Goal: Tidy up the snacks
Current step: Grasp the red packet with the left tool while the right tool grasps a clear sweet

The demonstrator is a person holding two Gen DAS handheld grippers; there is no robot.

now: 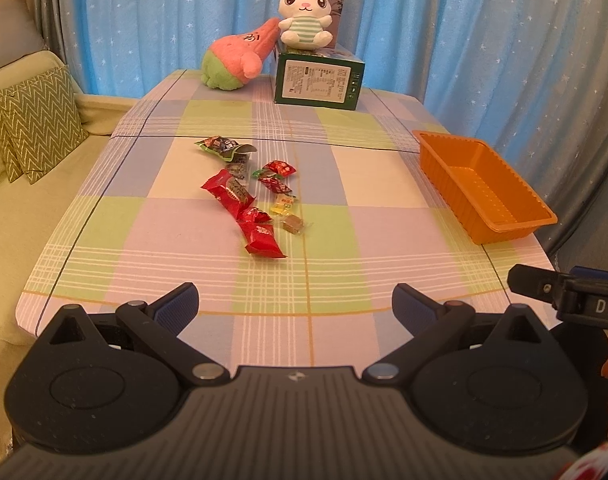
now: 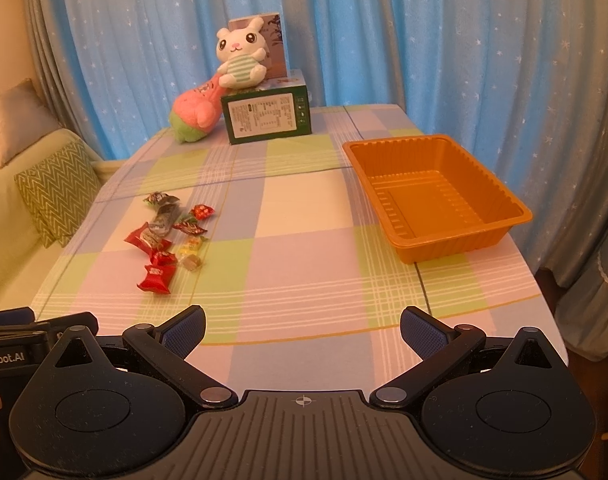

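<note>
Left wrist view shows your left gripper (image 1: 295,306) spread wide and holding nothing, hovering over the near edge of the table with the pastel checked cloth (image 1: 163,256). Your right gripper (image 2: 302,330) is likewise released and empty at the same near edge.

The loose heap of small wrapped snacks (image 1: 249,194) lies toward the left side of the table, about midway between the near and far edges: red foil packets, a green packet at the far end, a yellow sweet and a clear-wrapped brown one. The empty orange ribbed plastic tray (image 2: 456,248) sits along the right edge, well apart from the heap.

Nothing is picked up yet, so the step in hand is likely the first grasp. Take the nearest large red foil packet (image 1: 263,242) first, since it lies clear of the others on its near side. Come down with the fingers astride its short width, pinch the body rather than the crimped ends, and lift straight so neighbouring wrappers do not drag along.
</note>
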